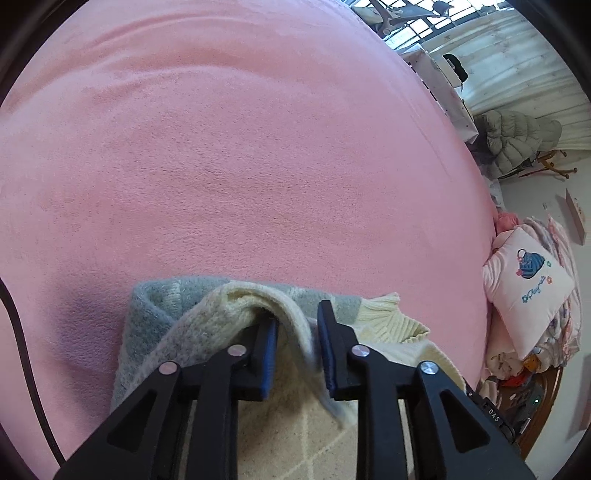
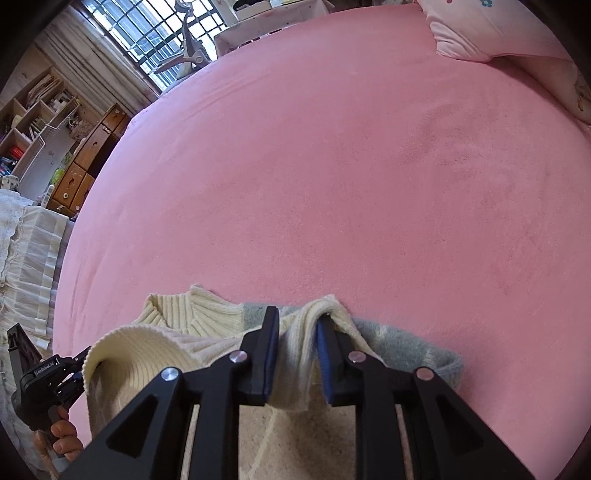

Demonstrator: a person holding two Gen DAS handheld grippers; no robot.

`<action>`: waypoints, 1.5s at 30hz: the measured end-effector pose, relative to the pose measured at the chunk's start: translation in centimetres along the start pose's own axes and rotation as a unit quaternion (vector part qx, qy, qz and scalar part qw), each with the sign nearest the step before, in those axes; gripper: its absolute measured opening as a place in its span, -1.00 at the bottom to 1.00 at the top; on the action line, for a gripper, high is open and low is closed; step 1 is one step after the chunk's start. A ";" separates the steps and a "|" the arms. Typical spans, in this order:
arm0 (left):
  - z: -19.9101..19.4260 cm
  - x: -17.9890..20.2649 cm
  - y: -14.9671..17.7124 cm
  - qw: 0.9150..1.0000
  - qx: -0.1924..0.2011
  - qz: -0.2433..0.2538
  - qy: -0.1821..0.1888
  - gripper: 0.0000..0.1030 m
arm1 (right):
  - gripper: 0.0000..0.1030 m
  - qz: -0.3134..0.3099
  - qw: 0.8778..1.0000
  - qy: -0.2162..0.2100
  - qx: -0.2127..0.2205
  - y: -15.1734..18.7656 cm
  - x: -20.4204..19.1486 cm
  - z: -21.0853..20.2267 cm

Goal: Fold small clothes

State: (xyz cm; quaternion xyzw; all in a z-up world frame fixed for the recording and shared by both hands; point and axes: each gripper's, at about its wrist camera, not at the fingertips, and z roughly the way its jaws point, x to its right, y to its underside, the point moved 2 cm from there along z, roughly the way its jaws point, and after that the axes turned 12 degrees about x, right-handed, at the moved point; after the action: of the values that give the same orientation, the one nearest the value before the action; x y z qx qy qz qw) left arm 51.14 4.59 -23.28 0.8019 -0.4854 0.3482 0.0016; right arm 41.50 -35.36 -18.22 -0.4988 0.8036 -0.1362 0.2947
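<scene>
A small cream and grey-blue knit sweater (image 1: 207, 314) lies on the pink bed (image 1: 240, 166). My left gripper (image 1: 297, 325) has a fold of the sweater's cream edge draped between its fingers, and the jaws stand partly apart around it. In the right wrist view the same sweater (image 2: 207, 332) shows its ribbed cream collar. My right gripper (image 2: 295, 332) has another cream fold between its fingers, with the jaws also partly apart. The left gripper's body and the hand holding it show at the lower left of the right wrist view.
A pink pillow (image 1: 528, 284) with a blue print leans beside the bed, and a second pillow (image 2: 480, 29) lies at the bed's far corner. A grey puffer jacket (image 1: 517, 140), wooden drawers (image 2: 85, 162), shelves and a barred window (image 2: 147, 33) surround the bed.
</scene>
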 end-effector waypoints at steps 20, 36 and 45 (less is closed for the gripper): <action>-6.8 -1.9 -1.6 0.992 0.094 0.035 -0.075 0.58 | 0.04 0.025 0.995 0.018 0.092 -1.4 1.8 -5.4; -17.5 1.5 4.5 0.977 0.084 0.182 -0.077 0.58 | 0.04 -0.136 0.986 0.017 0.093 6.8 -3.9 -16.6; -26.6 4.8 8.1 0.952 0.114 0.276 -0.075 0.59 | 0.04 -0.212 0.965 0.020 0.153 9.0 -9.2 -26.7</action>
State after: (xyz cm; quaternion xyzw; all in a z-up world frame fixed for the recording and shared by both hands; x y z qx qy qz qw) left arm 31.35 5.61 -3.12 0.6556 -0.6435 0.3270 -0.2219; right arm 21.74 -25.10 1.31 -0.6038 0.6548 -0.3268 0.3159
